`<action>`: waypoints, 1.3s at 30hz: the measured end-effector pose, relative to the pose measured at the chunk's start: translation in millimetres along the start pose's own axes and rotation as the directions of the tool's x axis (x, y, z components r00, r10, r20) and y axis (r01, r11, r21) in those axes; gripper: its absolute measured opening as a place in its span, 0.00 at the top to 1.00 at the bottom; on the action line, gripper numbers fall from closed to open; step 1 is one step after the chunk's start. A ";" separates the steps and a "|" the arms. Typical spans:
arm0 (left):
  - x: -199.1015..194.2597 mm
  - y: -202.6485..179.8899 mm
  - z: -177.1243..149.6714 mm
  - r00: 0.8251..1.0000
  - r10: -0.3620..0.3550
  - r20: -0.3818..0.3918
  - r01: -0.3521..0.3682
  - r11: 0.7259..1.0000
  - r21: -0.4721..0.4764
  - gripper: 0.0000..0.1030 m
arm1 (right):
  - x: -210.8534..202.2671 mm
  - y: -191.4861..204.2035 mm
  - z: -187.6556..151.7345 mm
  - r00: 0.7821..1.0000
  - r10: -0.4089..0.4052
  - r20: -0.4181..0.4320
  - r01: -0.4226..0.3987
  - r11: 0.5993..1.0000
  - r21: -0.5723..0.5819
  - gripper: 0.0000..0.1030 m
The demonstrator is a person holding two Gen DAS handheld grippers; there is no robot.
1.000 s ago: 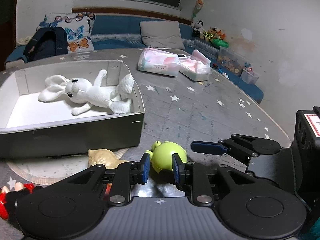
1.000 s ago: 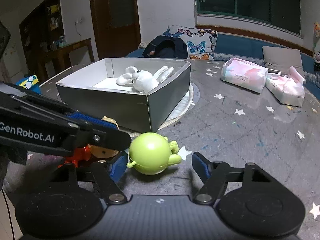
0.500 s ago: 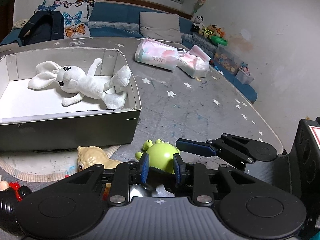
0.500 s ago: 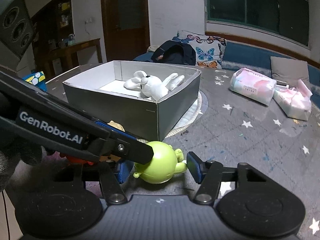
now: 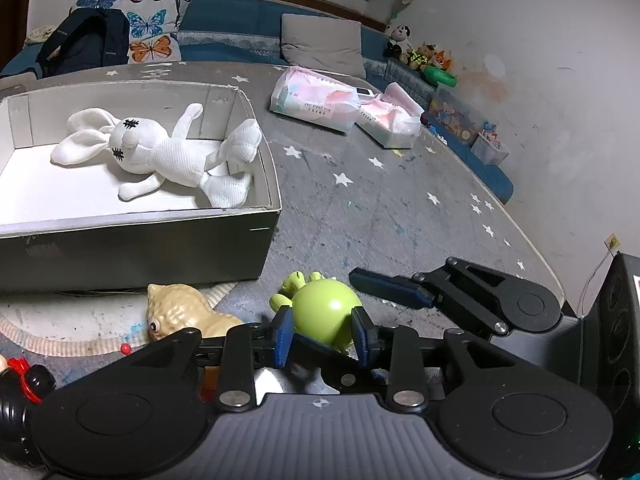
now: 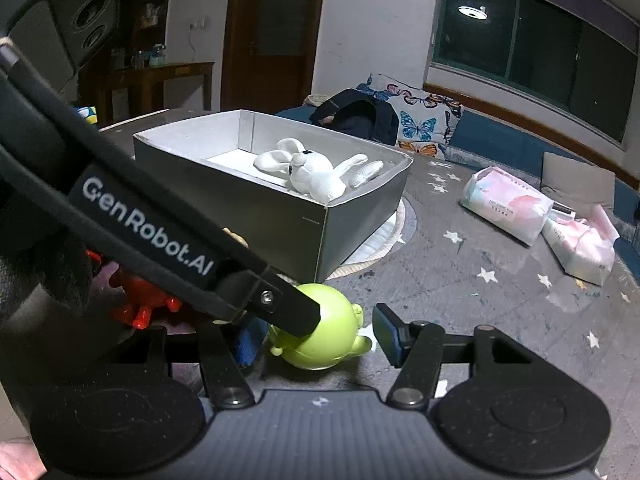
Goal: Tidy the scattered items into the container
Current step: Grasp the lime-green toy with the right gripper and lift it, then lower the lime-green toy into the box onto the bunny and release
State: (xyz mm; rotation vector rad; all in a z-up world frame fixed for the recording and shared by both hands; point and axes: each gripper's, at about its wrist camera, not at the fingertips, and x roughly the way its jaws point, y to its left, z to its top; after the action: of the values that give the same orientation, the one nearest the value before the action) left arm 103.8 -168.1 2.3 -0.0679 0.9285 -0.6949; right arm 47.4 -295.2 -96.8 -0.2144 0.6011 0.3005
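My left gripper is shut on a round green toy and holds it just above the grey star-patterned mat. The green toy also shows in the right wrist view, with the left gripper's finger across it. My right gripper is open, its blue pads either side of the toy without touching. The grey box stands to the left; a white plush rabbit lies inside it. A beige toy and a red toy lie in front of the box.
Two pink tissue packs lie on the mat beyond the box. A red-and-black toy sits at the left edge. A sofa with a black backpack and cushions runs along the back; toy bins line the right wall.
My left gripper has lifted with the green toy held in it, so the box and mat look lower. The right gripper has stayed open around the toy.
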 end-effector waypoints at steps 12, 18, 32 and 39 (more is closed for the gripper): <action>6.5 -0.6 -1.2 1.000 -0.012 -0.024 0.011 0.999 -0.042 0.59 | 0.8 4.4 -3.8 1.000 -0.020 -0.016 0.019 1.000 -0.019 0.52; 12.7 3.2 -1.6 0.998 -0.048 -0.042 0.044 0.995 -0.091 0.55 | 1.2 5.4 -8.8 0.999 -0.041 -0.032 0.041 0.999 -0.019 0.52; -39.4 -1.0 16.7 0.989 -0.071 0.128 0.077 0.996 -0.042 0.59 | -25.9 12.7 28.1 0.994 -0.069 0.087 0.074 0.996 -0.056 0.53; -57.0 25.2 50.7 0.978 -0.033 0.206 0.046 0.997 -0.059 0.59 | -3.8 15.2 75.1 0.989 -0.042 0.145 0.057 0.993 -0.105 0.53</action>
State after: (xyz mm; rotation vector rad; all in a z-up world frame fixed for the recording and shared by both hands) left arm 132.4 -127.3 65.3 -0.2114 0.7522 -0.6813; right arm 78.5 -260.5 -35.8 -0.3095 0.4378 0.2980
